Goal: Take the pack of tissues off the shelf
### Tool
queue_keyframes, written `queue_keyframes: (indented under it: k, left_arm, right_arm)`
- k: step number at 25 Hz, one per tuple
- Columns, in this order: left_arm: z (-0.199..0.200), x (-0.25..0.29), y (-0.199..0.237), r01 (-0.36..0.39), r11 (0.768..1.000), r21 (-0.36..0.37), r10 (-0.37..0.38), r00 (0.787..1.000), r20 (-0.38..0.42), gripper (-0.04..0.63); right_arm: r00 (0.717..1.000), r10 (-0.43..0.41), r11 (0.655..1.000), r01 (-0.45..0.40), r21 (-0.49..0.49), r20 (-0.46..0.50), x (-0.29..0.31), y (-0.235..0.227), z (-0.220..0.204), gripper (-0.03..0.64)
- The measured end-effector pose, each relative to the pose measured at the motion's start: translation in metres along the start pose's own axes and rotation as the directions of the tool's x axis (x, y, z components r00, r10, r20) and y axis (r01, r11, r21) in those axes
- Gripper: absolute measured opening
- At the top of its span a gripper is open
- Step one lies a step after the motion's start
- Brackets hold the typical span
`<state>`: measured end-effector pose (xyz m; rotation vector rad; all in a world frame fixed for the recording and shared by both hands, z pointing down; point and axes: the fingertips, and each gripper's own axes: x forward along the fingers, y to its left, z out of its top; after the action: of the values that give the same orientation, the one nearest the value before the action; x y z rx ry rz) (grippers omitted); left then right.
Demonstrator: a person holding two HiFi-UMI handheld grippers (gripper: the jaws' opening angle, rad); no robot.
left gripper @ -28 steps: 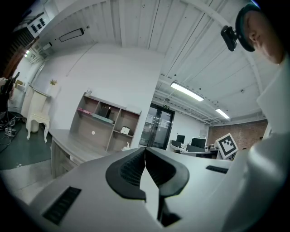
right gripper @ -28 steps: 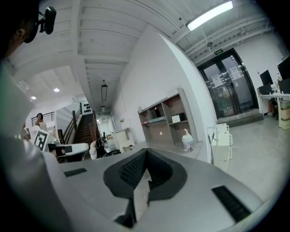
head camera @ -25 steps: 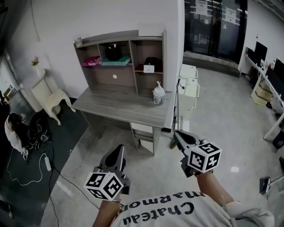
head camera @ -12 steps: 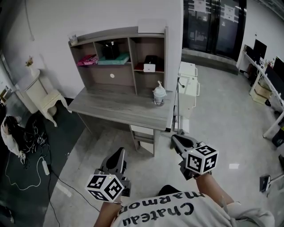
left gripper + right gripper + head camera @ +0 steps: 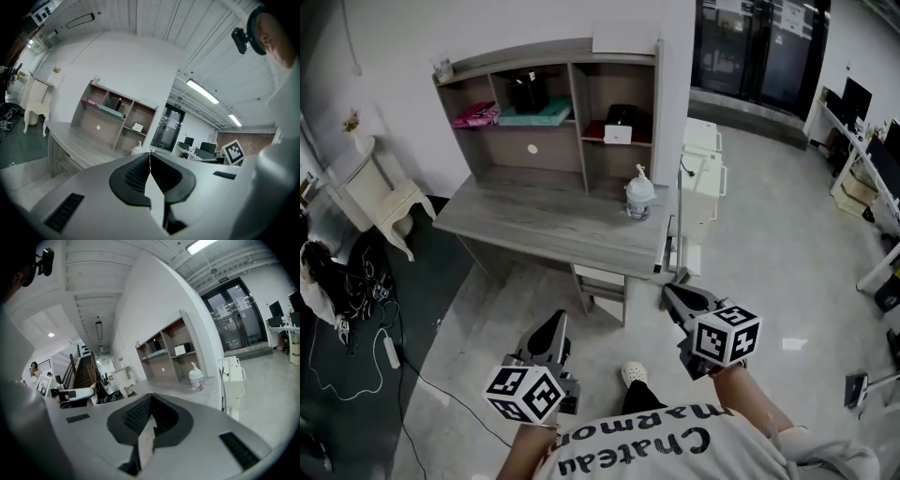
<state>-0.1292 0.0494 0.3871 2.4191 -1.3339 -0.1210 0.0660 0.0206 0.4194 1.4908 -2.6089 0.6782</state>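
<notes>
A wooden desk [image 5: 534, 220] with a shelf unit [image 5: 572, 80] stands against the white wall ahead. Its compartments hold a flat pink pack [image 5: 476, 114], a teal pack [image 5: 536, 115] under a black thing, and a black and white box [image 5: 621, 125]; which is the tissue pack I cannot tell. A lidded wipes tub [image 5: 639, 199] sits on the desk's right end. My left gripper [image 5: 557, 321] and right gripper [image 5: 669, 293] hang over the floor, well short of the desk, both shut with nothing in them. The shelf unit [image 5: 112, 117] shows small in the left gripper view, and the tub [image 5: 196, 378] in the right gripper view.
A white cabinet [image 5: 703, 178] stands right of the desk. A white side table [image 5: 380, 192] and loose cables [image 5: 356, 309] are on the dark floor at left. Desks with monitors [image 5: 862, 122] line the far right. A white box [image 5: 623, 37] tops the shelf unit.
The desk and shelf have drawn nearer and shifted left in the head view as the person steps forward; a shoe now shows below. Both grippers keep their places, shut.
</notes>
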Motion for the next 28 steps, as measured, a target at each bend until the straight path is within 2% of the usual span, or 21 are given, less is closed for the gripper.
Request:
queue_keyframes:
  k: [9, 17, 22, 28]
  left_arm:
    - [0.047, 0.049, 0.022, -0.032, 0.999, 0.042, 0.03, 0.998, 0.056, 0.015]
    - [0.083, 0.102, 0.045, -0.08, 0.995, 0.053, 0.075, 0.993, 0.091, 0.016]
    - [0.091, 0.142, 0.063, -0.103, 0.994, 0.046, 0.097, 0.989, 0.11, 0.015]
    - [0.091, 0.18, 0.073, -0.111, 0.992, 0.052, 0.105, 0.989, 0.107, 0.017]
  right_arm:
    - [0.999, 0.038, 0.999, -0.038, 0.017, 0.032, 0.052, -0.032, 0.049, 0.008]
    - [0.994, 0.098, 0.995, -0.098, -0.013, 0.039, 0.114, -0.057, 0.104, 0.008]
    - [0.991, 0.129, 0.991, -0.128, -0.037, 0.039, 0.151, -0.08, 0.126, 0.008]
    - [0.99, 0.137, 0.991, -0.136, -0.021, 0.036, 0.18, -0.112, 0.136, 0.008]
